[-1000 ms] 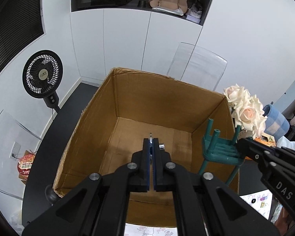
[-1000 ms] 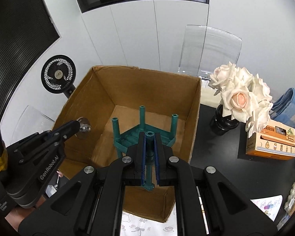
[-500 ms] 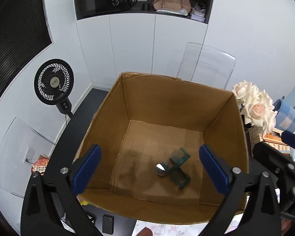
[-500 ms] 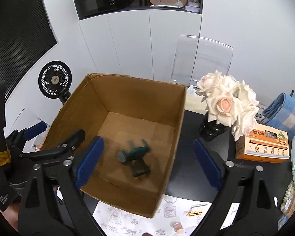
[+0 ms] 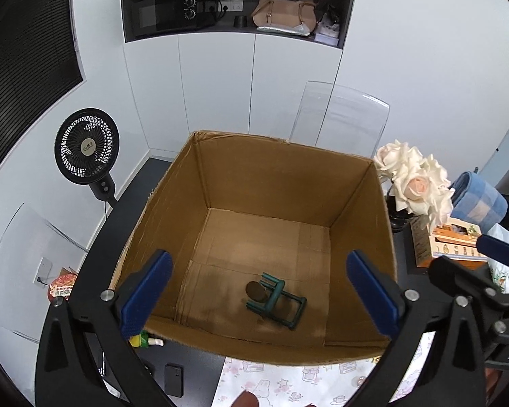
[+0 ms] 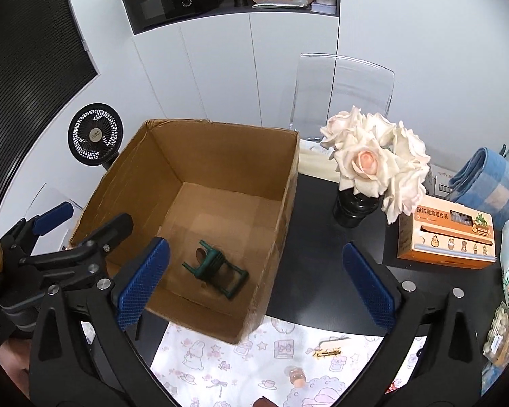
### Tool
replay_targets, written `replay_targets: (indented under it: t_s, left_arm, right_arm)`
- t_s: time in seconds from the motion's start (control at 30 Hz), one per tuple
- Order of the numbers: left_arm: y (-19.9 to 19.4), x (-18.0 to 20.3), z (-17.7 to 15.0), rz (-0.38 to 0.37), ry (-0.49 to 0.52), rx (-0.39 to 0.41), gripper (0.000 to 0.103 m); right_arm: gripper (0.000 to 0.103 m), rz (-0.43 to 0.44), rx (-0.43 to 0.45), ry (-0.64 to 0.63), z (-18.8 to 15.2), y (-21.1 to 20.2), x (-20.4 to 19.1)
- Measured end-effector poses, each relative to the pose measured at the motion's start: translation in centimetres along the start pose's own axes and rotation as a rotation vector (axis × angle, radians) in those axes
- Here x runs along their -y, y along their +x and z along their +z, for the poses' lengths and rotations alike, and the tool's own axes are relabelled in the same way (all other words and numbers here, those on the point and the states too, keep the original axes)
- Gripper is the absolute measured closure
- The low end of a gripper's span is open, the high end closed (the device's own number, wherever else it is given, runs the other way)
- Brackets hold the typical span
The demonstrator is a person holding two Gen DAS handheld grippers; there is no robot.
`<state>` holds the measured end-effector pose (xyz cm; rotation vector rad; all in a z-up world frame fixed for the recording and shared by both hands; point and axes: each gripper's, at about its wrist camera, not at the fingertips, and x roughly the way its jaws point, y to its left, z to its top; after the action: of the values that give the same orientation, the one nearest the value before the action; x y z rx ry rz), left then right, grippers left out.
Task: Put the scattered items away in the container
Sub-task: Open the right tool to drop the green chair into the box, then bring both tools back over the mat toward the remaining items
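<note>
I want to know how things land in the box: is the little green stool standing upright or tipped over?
Tipped over. The green stool lies on its side on the floor of the cardboard box, legs pointing sideways, with a small round object against it.

My left gripper [image 5: 260,293] and right gripper [image 6: 254,281] share matte black angular frames with silver screws at the joints, blue textured pads [image 6: 142,285] on the fingers, and white lettering printed on their black housings.
</note>
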<state>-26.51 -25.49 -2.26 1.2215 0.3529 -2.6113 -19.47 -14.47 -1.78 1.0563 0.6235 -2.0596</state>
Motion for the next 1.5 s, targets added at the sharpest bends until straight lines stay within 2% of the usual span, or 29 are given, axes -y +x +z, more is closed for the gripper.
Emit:
replay_targets:
  t_s: [0.13,0.3,0.4,0.5,0.73,0.87,1.03,1.13,1.5]
  left_arm:
    - [-1.6,0.7,-0.6,0.055,0.012,0.044,0.001]
    - [-3.3,1.8,-1.5,-0.004,-0.011,0.041,0.001]
    - [-4.5,2.9,-2.4,0.000,-0.009,0.046,0.001]
    - [-5.5,4.6,-3.8,-0.034,0.011,0.039,0.001]
    - [-6.6,9.6,-8.6,-0.114,0.039,-0.007,0.001]
    - [-7.0,12.7,-11.5,-0.107,0.092,-0.002,0.001]
    - [-7.0,16.2,-15.7,-0.134,0.156,-0.037,0.001]
    - [-7.0,17.7,-17.8,-0.139,0.186,-0.046,0.001]
    - [-6.3,19.5,-21.3,-0.156,0.214,-0.060,0.001]
  right_arm:
    - [0.000,-0.015,0.004,0.005,-1.3,-1.3,1.2]
    - [0.000,-0.028,0.016,0.023,-3.0,-3.3,3.3]
    - [0.000,-0.036,0.029,0.039,-4.4,-4.9,4.8]
    - [0.000,-0.043,0.039,0.067,-6.1,-6.6,6.9]
    - [0.000,-0.044,0.043,0.100,-11.2,-10.2,11.6]
    - [0.000,-0.080,0.054,0.120,-14.7,-12.1,14.4]
    - [0.000,-0.103,0.051,0.189,-19.6,-14.0,18.0]
    - [0.000,-0.108,0.050,0.220,-21.8,-14.4,19.6]
    - [0.000,-0.112,0.017,0.276,-27.9,-12.5,22.4]
